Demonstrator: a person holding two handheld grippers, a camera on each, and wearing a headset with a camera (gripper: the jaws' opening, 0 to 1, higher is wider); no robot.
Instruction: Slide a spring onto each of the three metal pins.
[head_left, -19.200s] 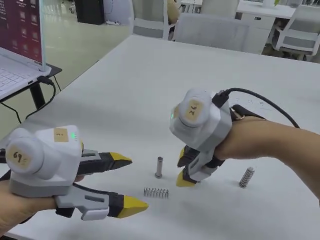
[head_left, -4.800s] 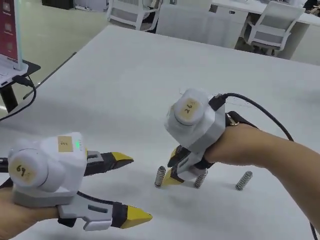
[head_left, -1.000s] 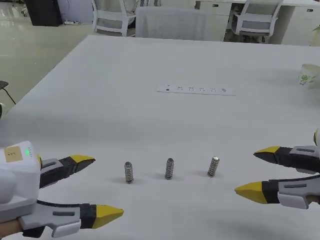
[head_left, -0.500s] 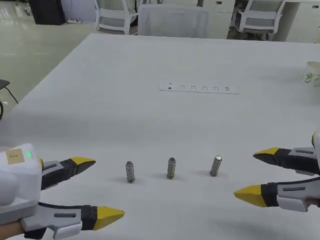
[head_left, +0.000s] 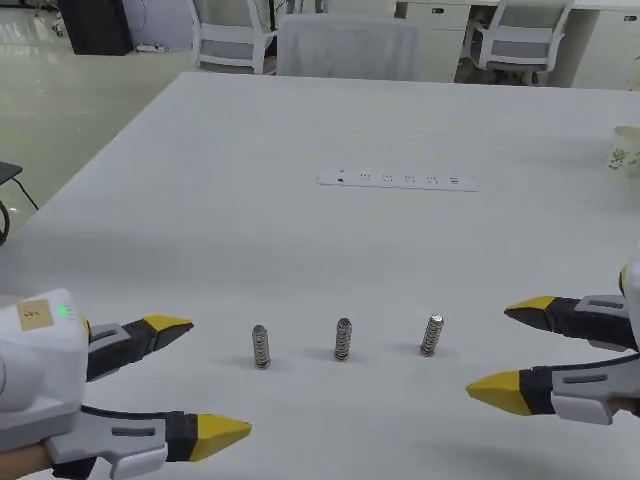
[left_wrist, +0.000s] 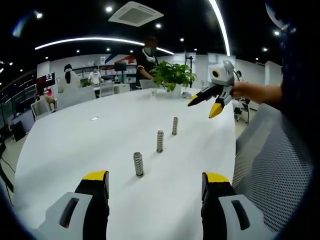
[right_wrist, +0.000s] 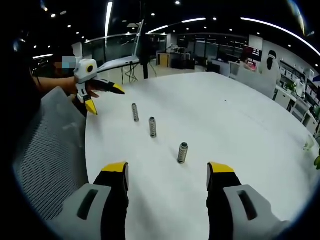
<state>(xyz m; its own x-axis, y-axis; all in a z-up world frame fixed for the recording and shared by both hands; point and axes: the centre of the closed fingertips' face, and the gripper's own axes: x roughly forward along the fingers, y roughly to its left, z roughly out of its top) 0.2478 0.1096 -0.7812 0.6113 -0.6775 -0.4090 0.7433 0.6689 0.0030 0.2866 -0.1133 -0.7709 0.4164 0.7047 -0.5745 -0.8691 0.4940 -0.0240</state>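
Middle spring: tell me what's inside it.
A metal pin, its top showing above the middle spring; the coils cover its shaft.

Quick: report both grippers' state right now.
Left gripper: open, holding nothing.
Right gripper: open, holding nothing.

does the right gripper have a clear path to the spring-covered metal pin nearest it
Probably yes: the right gripper is open, and only bare white table lies between it and that spring-covered metal pin.
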